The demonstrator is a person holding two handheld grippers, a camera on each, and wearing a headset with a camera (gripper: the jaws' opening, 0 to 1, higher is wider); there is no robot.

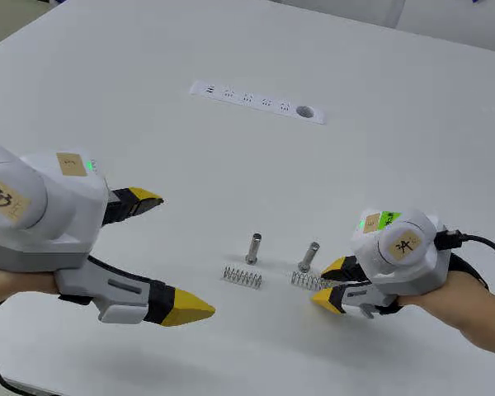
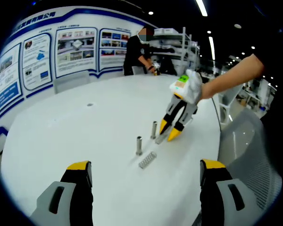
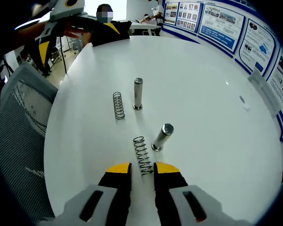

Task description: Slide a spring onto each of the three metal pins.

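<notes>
springs flat beside two upright pins, right tongs at one spring

counter (image 1: pixel 396 157) is white and carries two metal pins standing upright near its front edge. in the head view the left pin (image 1: pixel 253 247) and the right pin (image 1: pixel 309 256) stand near each other but apart. a spring lies flat on the counter just in front of each. the left spring (image 1: pixel 242 277) lies close to the foot of its pin, free of both tongs. the right spring (image 1: pixel 307 281) lies by the base of the right pin, and its outer end runs in between the yellow tips of the right tongs (image 1: pixel 325 284). in the right gripper view those jaws are drawn narrow on either side of that end. i cannot tell whether they pinch the coil or merely straddle it. neither spring is on a pin.

the left tongs (image 1: pixel 181 254) hover above the counter, well to the left of the pins, with the jaws spread wide and nothing between them. a white power strip (image 1: pixel 256 101) lies farther back on the counter.
</notes>
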